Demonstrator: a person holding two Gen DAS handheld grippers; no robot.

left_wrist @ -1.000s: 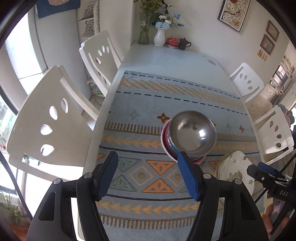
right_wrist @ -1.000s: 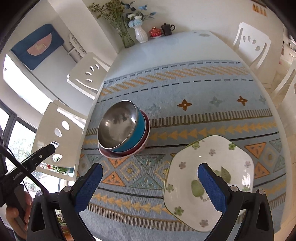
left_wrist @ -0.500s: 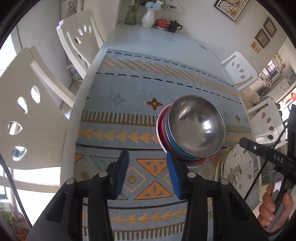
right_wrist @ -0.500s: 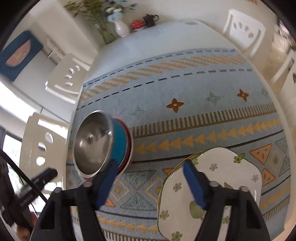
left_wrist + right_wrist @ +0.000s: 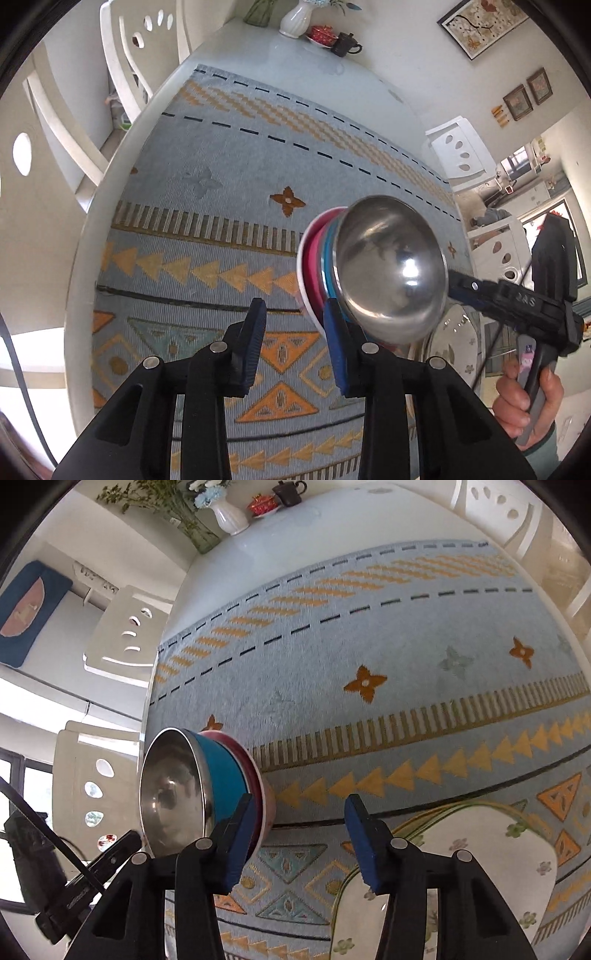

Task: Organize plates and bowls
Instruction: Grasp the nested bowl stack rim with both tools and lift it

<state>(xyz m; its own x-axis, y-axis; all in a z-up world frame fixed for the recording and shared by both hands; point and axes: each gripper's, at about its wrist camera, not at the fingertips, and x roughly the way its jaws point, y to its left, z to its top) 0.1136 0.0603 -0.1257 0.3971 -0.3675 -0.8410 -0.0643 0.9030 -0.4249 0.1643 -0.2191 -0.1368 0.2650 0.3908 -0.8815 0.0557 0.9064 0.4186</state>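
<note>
A stack of bowls sits on the patterned runner: a steel bowl (image 5: 391, 269) on top, a blue bowl (image 5: 221, 775) under it, and a red and white bowl (image 5: 308, 266) at the bottom. My left gripper (image 5: 295, 339) is partly open and empty, its right finger beside the stack's left rim. My right gripper (image 5: 299, 842) is partly open and empty, its left finger close to the stack's right side. A white floral plate (image 5: 443, 878) lies under my right gripper's right finger; its edge also shows in the left wrist view (image 5: 454, 339).
The patterned runner (image 5: 369, 635) covers a white table (image 5: 295, 66). A vase, a red dish and a dark teapot (image 5: 345, 43) stand at the table's far end. White chairs (image 5: 140, 55) stand around the table.
Both grippers have come closer to the bowl stack and lower over the table. Both sets of jaws have narrowed from wide open to partly open.
</note>
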